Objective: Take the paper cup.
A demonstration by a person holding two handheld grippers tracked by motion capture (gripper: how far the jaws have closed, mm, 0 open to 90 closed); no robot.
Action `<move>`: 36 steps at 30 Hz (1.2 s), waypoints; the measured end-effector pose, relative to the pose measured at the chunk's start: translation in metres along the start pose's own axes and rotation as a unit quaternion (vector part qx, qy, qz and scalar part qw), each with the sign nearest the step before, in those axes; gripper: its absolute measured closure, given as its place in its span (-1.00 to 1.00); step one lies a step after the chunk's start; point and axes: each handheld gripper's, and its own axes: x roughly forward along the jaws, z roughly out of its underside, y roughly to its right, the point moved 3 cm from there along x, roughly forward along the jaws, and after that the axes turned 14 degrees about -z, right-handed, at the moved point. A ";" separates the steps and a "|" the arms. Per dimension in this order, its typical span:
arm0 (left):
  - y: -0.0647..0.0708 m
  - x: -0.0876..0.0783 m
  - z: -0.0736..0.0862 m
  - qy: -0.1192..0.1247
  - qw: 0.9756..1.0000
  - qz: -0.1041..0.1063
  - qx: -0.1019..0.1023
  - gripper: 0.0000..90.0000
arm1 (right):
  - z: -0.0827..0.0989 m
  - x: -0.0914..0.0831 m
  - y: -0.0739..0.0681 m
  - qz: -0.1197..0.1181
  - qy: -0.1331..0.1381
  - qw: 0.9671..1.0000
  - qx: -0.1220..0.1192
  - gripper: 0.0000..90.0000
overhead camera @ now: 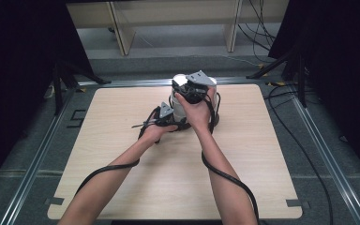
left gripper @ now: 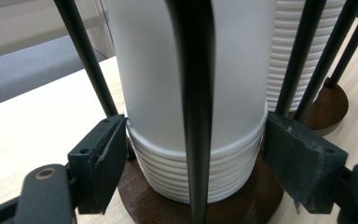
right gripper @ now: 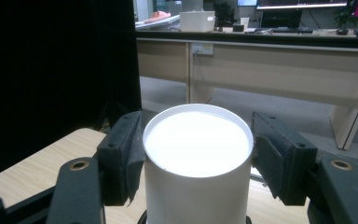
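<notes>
High view: one light wooden surface [overhead camera: 122, 178]; on it, near the far middle, one wire cup holder [overhead camera: 214, 112] with white paper cups.

Left gripper view: two stacks of white paper cups, the near stack [left gripper: 191, 93] on a dark round wooden base [left gripper: 242, 200], the far stack [left gripper: 289, 51] behind it at right. Five black upright rods [left gripper: 84, 51] counted. The left tool [left gripper: 196, 163], half open, has both pads against the nested rims at the near stack's foot.

Right gripper view: one upturned white cup [right gripper: 198, 158], bottom facing up, clamped between the two pads of the right tool [right gripper: 198, 156], above the holder.
</notes>
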 end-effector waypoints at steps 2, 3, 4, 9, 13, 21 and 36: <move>0.001 0.000 0.000 0.004 1.000 0.001 -0.008 -0.50 | -0.001 0.000 -0.001 -0.003 0.005 1.000 -0.002 -0.18; 0.001 -0.001 0.000 0.005 1.000 -0.002 -0.009 -0.50 | -0.002 -0.001 -0.001 -0.002 0.005 1.000 -0.002 -0.18; 0.000 -0.001 0.000 0.004 1.000 -0.004 -0.010 -0.51 | -0.004 -0.002 -0.002 -0.005 0.005 1.000 -0.006 -0.18; 0.000 -0.008 -0.002 0.009 1.000 -0.007 -0.009 -0.60 | -0.008 -0.007 -0.003 -0.006 0.012 1.000 -0.013 -0.18; -0.002 -0.019 -0.004 0.008 1.000 -0.015 0.001 -0.71 | -0.011 -0.015 -0.006 -0.015 0.024 1.000 -0.012 -0.18; -0.001 -0.043 0.001 0.006 1.000 -0.015 0.022 -0.78 | -0.013 -0.031 -0.008 -0.021 0.029 0.999 -0.018 -0.18; -0.004 -0.101 0.007 0.052 0.999 0.012 0.003 -0.72 | -0.003 -0.064 -0.019 -0.053 0.044 0.998 -0.013 -0.18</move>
